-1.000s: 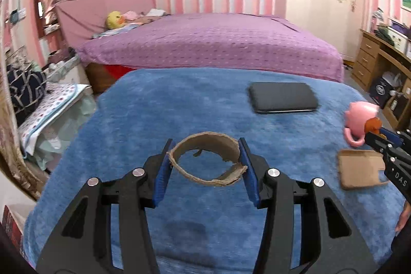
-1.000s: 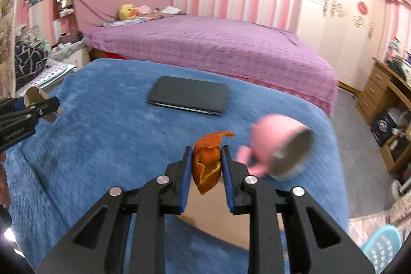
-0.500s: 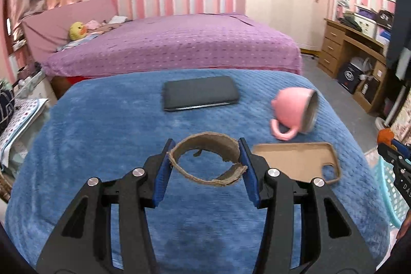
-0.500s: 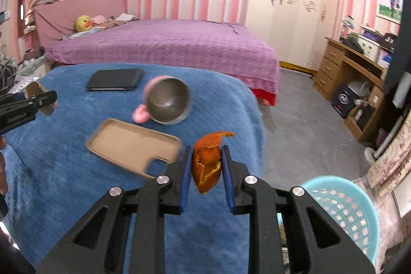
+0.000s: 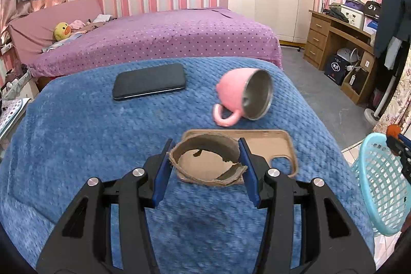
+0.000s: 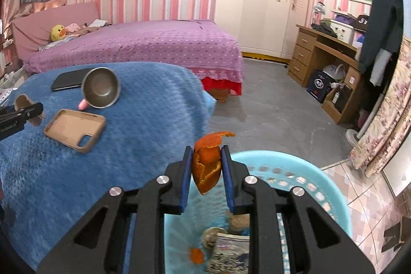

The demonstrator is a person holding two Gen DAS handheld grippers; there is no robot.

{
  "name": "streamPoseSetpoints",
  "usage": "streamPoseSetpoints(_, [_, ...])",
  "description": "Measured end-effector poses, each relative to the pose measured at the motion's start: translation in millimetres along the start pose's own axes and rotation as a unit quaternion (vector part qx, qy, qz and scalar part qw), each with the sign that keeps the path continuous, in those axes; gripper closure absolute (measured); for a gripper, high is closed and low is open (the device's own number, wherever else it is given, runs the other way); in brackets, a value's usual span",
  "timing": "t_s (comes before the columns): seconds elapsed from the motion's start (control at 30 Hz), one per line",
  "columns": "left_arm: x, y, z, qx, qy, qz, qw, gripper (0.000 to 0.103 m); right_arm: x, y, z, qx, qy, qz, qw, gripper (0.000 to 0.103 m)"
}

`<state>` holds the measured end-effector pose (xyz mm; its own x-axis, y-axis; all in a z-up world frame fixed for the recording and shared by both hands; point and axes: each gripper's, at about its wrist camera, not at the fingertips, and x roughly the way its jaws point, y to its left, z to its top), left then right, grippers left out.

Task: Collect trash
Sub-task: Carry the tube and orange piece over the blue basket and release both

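- Right wrist view: an orange peel is clamped by the right tool, above the blue basket.
- A torn cardboard ring is gripped by the left tool, widely spread, over the blue-covered surface.

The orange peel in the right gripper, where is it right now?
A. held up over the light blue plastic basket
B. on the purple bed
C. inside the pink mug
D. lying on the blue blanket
A: the right gripper pinches the curled orange peel above the light blue plastic basket, which already holds other trash.
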<state>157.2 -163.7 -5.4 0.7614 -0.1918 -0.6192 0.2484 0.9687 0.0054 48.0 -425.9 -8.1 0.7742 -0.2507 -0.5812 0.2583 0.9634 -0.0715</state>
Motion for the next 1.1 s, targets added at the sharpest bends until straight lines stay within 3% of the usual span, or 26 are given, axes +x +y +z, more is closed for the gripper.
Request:
streamPoseSetpoints(0.3, [-22.1, -64.7, -15.0, 0.036, -0.014, -0.018, 0.9991, 0.055, -14.7, -57.5, -18.5, 0.022, 0.000, -0.032, 0.999, 0.080])
streamPoseSetpoints(0.63, [-48.0, -171.4, -34.1, 0.086, -0.029, -0.090, 0.9918, 0.055, -28.9, -111.3, -41.1, 0.052, 0.002, -0.062, 0.997, 0.080])
streamPoseSetpoints(0.9, [-39.6, -236.2, -40.9, 0.101, -0.007, -0.139, 0.9852, 0.053, -34.2, -143.7, -55.2, 0.073, 0.004, -0.075, 0.994, 0.080])
streamPoseSetpoints(1.0, [-39.2, -246.0, -43.7, 0.109, -0.001, -0.141, 0.9840, 0.048, -35.5, -148.5, -57.1, 0.079, 0.001, -0.074, 0.994, 0.080])
streamPoseSetpoints(1.07, [-38.8, -243.9, -44.5, 0.107, 0.000, -0.138, 0.9846, 0.030, -36.8, -151.0, -58.1, 0.084, -0.002, -0.071, 0.994, 0.080])
streamPoseSetpoints(1.1, [-38.4, -240.9, -43.3, 0.106, 0.000, -0.135, 0.9851, 0.028, -37.7, -152.2, -59.1, 0.086, -0.003, -0.070, 0.994, 0.080])
